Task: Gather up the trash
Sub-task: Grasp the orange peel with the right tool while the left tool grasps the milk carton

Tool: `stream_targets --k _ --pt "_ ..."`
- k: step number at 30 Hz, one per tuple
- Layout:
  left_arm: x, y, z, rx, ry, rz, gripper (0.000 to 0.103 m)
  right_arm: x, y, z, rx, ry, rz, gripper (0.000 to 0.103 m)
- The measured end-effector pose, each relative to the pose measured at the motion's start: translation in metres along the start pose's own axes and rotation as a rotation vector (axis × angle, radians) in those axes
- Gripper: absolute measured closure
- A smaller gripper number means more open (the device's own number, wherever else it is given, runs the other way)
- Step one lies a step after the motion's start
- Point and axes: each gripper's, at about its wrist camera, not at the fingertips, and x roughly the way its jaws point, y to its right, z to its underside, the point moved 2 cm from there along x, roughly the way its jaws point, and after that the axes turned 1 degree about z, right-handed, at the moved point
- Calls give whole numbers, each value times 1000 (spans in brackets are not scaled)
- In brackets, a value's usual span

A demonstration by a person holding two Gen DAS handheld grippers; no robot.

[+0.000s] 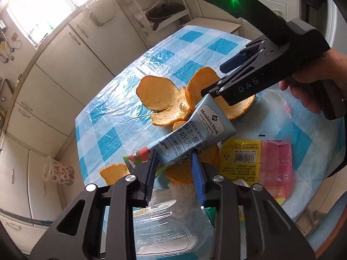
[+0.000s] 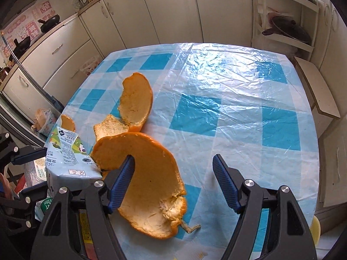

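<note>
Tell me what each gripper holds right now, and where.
Left gripper clamps the milk carton near its lower end. Right gripper is open, holding nothing.

Milk carton [image 1: 186, 138] btwn left hand-held gripper [image 1: 173, 171] fingers, over peels [image 1: 160, 95].

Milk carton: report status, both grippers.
Left gripper shut on milk carton. Right gripper open over big orange peel. Yellow wrapper beside carton; more peel behind.

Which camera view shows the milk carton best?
The left wrist view: the milk carton lies across the middle, its print readable, between the left hand-held gripper fingers. The right wrist view shows only one end at the left edge, partly behind orange peel.
</note>
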Motion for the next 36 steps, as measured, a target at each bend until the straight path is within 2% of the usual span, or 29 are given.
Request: stream_targets --k 2,5,7,9,11,14,16,18,22,27,30,33,34,35,36 --pt "-3 0 0 -1 6 18 81 1 0 1 -6 -11 1 46" --pt "-6 4 1 13 8 36 82 0 -1 3 -5 -19 -23 62" --pt "-6 7 1 32 8 36 82 -1 -2 4 -14 -19 -26 69" --pt "-6 11 1 58 6 30 81 -3 -2 4 -21 -16 -20 71" --pt "-4 17 0 102 2 11 73 -3 -1 4 -19 -15 -22 74" --pt "-1 24 -5 143 4 -6 68 -5 2 3 -12 -12 -27 80" --pt "0 24 -9 136 7 -2 68 -7 4 3 -9 -7 -31 84" --pt "0 18 -11 111 10 -2 78 -9 6 3 -2 -4 -41 88" --pt "-7 5 -12 35 32 63 103 -15 16 2 30 11 -48 94" --pt "-9 1 -11 3 40 95 103 -23 24 2 59 35 -43 96" --pt "-6 10 -11 48 41 44 102 -23 25 4 57 29 -30 97" --pt "-7 25 -13 121 53 20 96 -23 27 5 57 26 -27 97" --pt "-7 28 -14 138 57 10 88 -23 28 6 58 24 -28 97" --pt "-6 32 -15 159 55 4 72 -23 29 6 60 22 -28 97" --pt "-6 36 -16 178 55 -1 66 -22 30 7 63 20 -28 97"
